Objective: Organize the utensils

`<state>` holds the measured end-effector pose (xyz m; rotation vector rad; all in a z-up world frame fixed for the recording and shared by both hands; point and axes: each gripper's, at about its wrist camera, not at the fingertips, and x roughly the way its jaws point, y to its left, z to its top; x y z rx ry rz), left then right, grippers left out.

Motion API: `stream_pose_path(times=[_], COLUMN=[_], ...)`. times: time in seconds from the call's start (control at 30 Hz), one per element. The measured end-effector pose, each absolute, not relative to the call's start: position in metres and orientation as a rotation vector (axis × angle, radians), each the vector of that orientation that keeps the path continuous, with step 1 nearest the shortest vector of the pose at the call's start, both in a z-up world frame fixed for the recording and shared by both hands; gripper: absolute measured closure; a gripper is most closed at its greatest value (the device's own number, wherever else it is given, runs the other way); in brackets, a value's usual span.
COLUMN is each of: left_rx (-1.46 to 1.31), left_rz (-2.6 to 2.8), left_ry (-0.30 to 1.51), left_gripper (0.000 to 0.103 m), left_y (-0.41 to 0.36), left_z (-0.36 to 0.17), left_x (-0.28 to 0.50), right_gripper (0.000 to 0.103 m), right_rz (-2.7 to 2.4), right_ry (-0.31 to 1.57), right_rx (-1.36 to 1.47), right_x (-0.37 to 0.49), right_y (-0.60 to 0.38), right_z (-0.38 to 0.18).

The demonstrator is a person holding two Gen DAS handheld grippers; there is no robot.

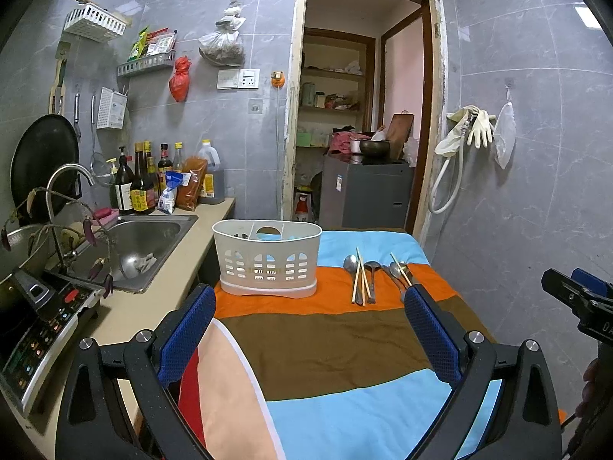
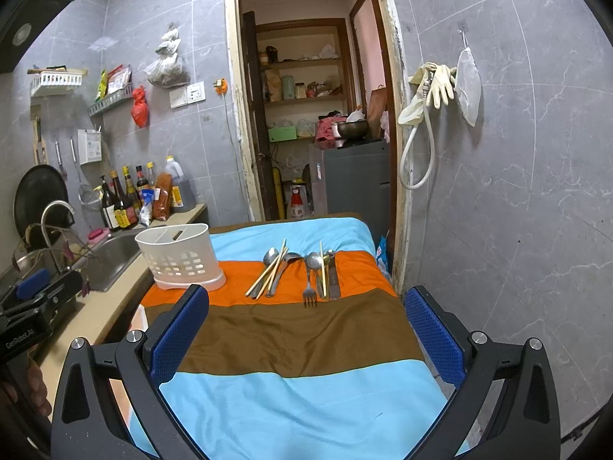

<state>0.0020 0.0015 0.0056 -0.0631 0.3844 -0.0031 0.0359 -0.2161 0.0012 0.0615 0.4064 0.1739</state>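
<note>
Hovering above the striped cloth (image 2: pixel 299 329), both tongs spread wide and empty: left tongs (image 1: pixel 310 306), right tongs (image 2: pixel 306 306). Utensils lie on the cloth's orange band in two loose groups: spoons and chopsticks (image 2: pixel 272 270), then a fork (image 2: pixel 309 287) with more spoons just beside. White slotted basket (image 2: pixel 180 257) stands upright at the band's left end, beside the sink (image 1: pixel 149 245).

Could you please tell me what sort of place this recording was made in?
Most likely a small home kitchen: a steel sink with a curved faucet, sauce bottles on the counter, and a black pan against the tiled wall.
</note>
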Motion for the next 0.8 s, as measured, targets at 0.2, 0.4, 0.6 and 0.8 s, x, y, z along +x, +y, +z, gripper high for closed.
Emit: stream_pose_path(times=[0.2,0.4,0.6,0.8], left_rx=[-0.064,-0.064,-0.064,-0.063], left_rz=[-0.003,-0.003,-0.003,-0.003], left_ry=[0.384,0.384,0.383,0.382], left_gripper=[0.007,0.006,0.006,0.006], left_y=[0.0015,0.0012,0.0013,0.0016], left_z=[0.0067,0.0079,0.0074,0.0068], left_x=[0.0023,0.0028,0.0022,0.0018], right_gripper=[0.0,0.0,0.0,0.0], right_rz=[0.174,0.174,0.174,0.175], right_ry=[0.406,0.407,0.406,0.407], right_rx=[0.06,0.06,0.06,0.061], right_x=[0.0356,0.0353,0.0351,0.0353], right_y=[-0.2157,-0.2154,-0.2152,-0.215], right_z=[0.0015,0.0015,0.0015,0.0013])
